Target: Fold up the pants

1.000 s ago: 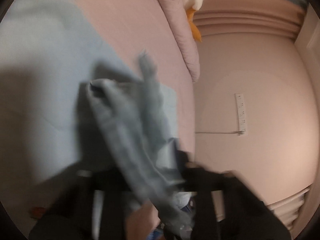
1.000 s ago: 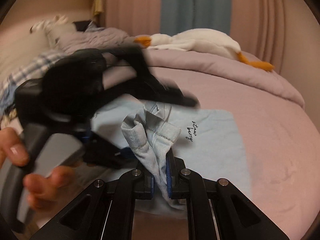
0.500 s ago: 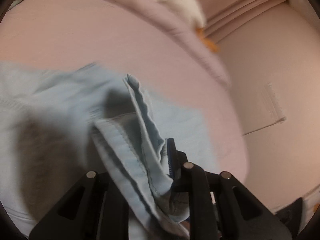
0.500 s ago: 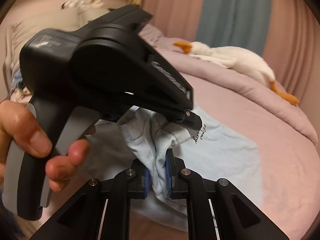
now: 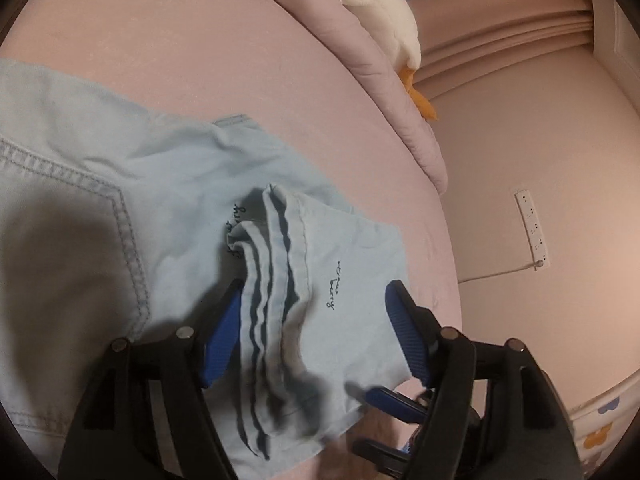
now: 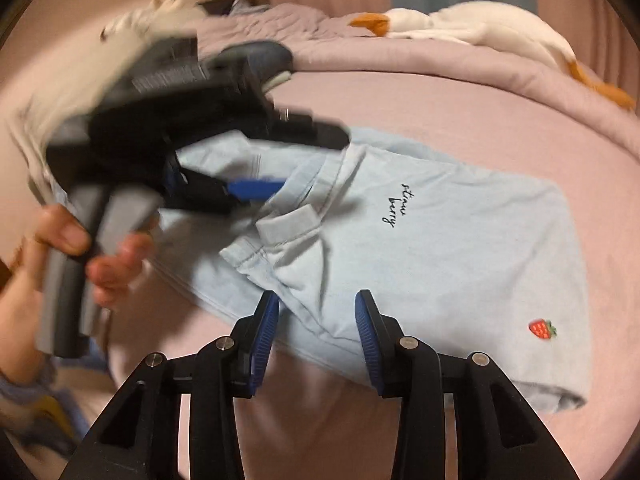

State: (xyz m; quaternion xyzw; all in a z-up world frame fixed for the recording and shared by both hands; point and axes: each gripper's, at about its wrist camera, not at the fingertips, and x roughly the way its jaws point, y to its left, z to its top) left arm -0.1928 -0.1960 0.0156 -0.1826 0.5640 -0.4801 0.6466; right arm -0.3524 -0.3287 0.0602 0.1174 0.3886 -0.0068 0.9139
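Light blue pants (image 6: 440, 240) lie folded on the pink bed (image 6: 500, 128), with black script lettering and a small strawberry patch (image 6: 542, 329). My right gripper (image 6: 316, 308) is open just above the near folded edge, holding nothing. My left gripper (image 5: 314, 312) is open too, its blue pads on either side of the bunched waistband folds (image 5: 276, 264). In the right wrist view the left gripper (image 6: 256, 188) is blurred, held in a hand (image 6: 76, 248) over the pants' left part.
A white plush goose (image 6: 480, 28) lies on the bunched lilac duvet (image 6: 320, 40) at the bed's far side. A pink wall with a white socket strip (image 5: 532, 232) stands beyond the bed's right edge. Curtains hang behind.
Both grippers have opened and let go of the bunched pants fabric. The fabric has dropped onto the folded pants on the bed. The left gripper has swung down and left.
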